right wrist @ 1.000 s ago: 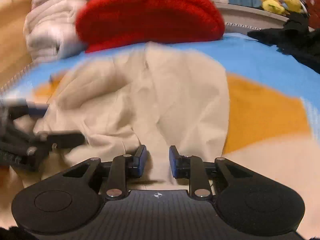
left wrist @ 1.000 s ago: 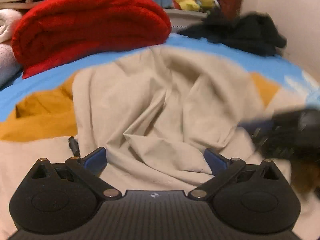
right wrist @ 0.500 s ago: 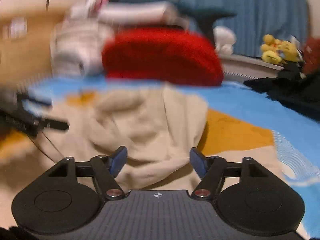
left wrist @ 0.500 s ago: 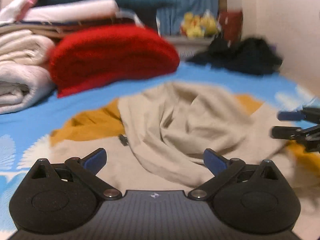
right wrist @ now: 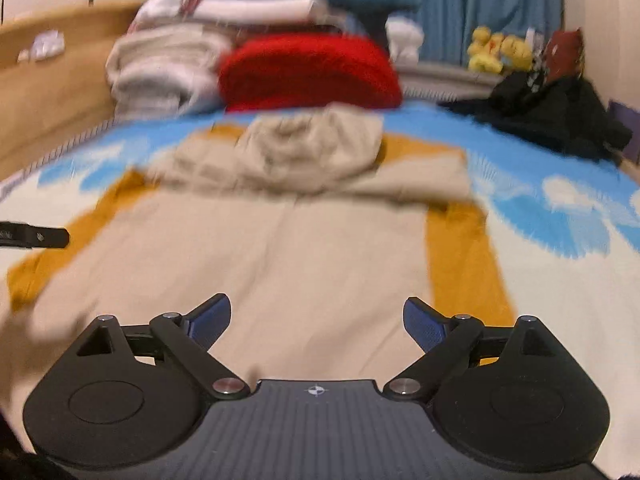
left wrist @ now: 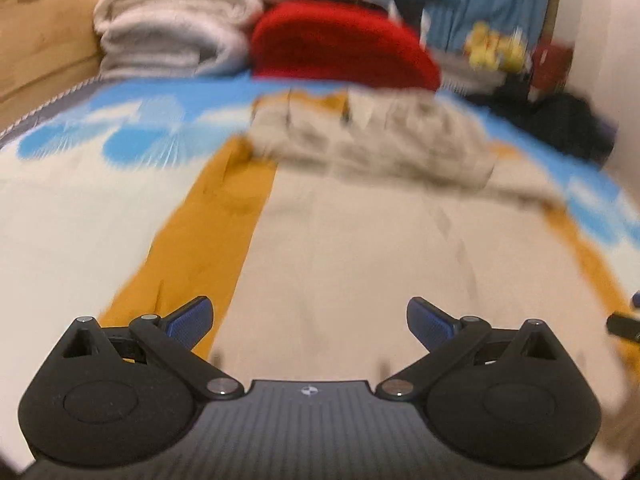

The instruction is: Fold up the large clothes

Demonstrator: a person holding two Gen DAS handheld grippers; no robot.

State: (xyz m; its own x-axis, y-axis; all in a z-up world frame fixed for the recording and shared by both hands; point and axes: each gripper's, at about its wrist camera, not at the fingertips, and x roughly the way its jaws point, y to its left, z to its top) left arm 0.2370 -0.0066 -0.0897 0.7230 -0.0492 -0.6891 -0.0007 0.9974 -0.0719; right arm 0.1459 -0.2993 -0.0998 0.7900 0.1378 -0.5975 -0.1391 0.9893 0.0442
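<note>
1. Beige garment (right wrist: 280, 248) lies flat on the bed's blue-and-white cover (right wrist: 568, 208), far end bunched, over an orange cloth (right wrist: 460, 256).
2. My left gripper (left wrist: 308, 316): jaws spread wide, nothing between them.
3. My right gripper (right wrist: 316, 314): jaws opening, empty.
4. Red blanket (right wrist: 308, 72) and folded white bedding (right wrist: 160, 68) sit behind.

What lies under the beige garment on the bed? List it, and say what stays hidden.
An orange garment lies under the beige garment, showing along both sides and near its bunched top end. The blue-and-white bedspread surrounds both. The orange piece's middle is covered, so its shape cannot be told.
</note>
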